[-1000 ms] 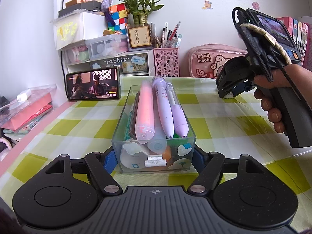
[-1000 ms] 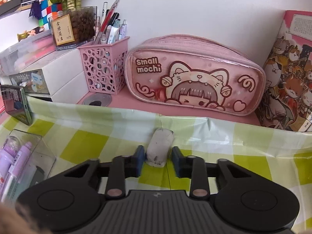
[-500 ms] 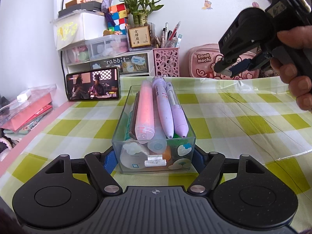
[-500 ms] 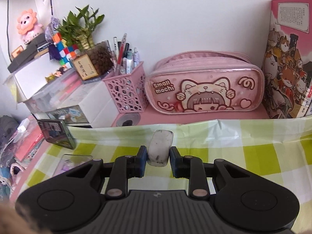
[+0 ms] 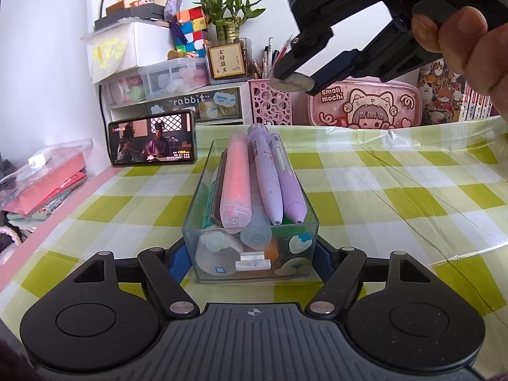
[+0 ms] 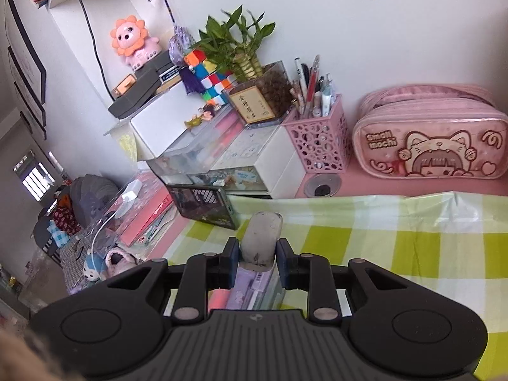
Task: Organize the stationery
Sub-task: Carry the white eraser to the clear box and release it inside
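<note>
Grubby white rubber — the eraser (image 6: 261,238) is pinched across its width between my right gripper (image 6: 257,255) pads, its long axis running straight out along the fingers toward twelve o'clock in the right wrist view. My left gripper (image 5: 250,262) is closed on the near end of the clear plastic box (image 5: 250,244), a pad pressed to each side wall, the box resting on the green-checked tablecloth (image 5: 397,197).

What the coming move turns on: seen from the left wrist, the eraser (image 5: 293,81) hangs in the air at about one o'clock from the box's far end, above it and slightly to the right. In the right wrist view the pink highlighter (image 6: 219,297) and purple pens (image 6: 250,281) show at six o'clock through the gap under the fingers — so the box lies almost under me. Its long axis runs six to twelve, roughly in line with the eraser's. I judge that the release needs a short shift toward the box, over whatever room the piled pens leave.
</note>
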`<state>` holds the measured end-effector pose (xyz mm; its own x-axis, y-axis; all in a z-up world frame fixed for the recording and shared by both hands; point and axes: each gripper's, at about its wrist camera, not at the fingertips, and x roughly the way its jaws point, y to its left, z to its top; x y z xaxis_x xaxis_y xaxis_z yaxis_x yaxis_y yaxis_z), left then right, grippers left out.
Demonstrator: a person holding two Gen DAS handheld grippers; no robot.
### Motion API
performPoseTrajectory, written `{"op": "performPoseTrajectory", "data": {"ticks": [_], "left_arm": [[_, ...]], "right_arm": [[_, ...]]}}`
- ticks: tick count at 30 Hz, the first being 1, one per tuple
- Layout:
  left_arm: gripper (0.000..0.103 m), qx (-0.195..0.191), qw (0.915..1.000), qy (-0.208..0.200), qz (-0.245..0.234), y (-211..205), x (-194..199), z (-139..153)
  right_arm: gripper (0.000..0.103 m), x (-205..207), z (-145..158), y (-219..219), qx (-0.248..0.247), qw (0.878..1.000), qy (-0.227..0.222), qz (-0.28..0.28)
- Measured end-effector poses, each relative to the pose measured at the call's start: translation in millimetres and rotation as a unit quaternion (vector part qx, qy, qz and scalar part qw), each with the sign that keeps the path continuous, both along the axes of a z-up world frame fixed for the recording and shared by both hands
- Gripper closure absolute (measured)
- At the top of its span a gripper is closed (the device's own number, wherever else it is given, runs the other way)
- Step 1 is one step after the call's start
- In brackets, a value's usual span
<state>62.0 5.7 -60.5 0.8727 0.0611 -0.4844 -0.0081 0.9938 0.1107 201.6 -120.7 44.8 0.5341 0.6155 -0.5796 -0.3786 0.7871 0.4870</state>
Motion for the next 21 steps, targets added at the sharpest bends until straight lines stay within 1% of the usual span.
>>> {"op": "performPoseTrajectory", "data": {"ticks": [3,8,16,19,21], "left_arm": [[0.030,-0.001,1.0000,0.000,0.000,0.5,0.4,0.5],[0.030,-0.001,1.0000,0.000,-0.001,0.9,0.6,0.4],[0.030,-0.003,1.0000,0.000,-0.001,1.4,0.1,-0.1],[0.030,-0.003,1.0000,0.000,-0.001,1.3,0.2,-0.2],[0.030,-0.002,1.0000,0.000,-0.001,1.2,0.3,-0.1]], "right_arm": [[0.073,10.4,-1.4,15.8,0.000,0.999,0.027,0.034],[0.073,27.6,4.9,47.8,-0.042,0.994,0.057,0.087],[0.073,48.4,10.6,88.5,-0.128,0.978,0.094,0.135],[0.073,54.0,12.1,105.0,-0.187,0.967,0.098,0.144],[0.073,56.9,12.9,113.9,-0.213,0.960,0.099,0.150]]}}
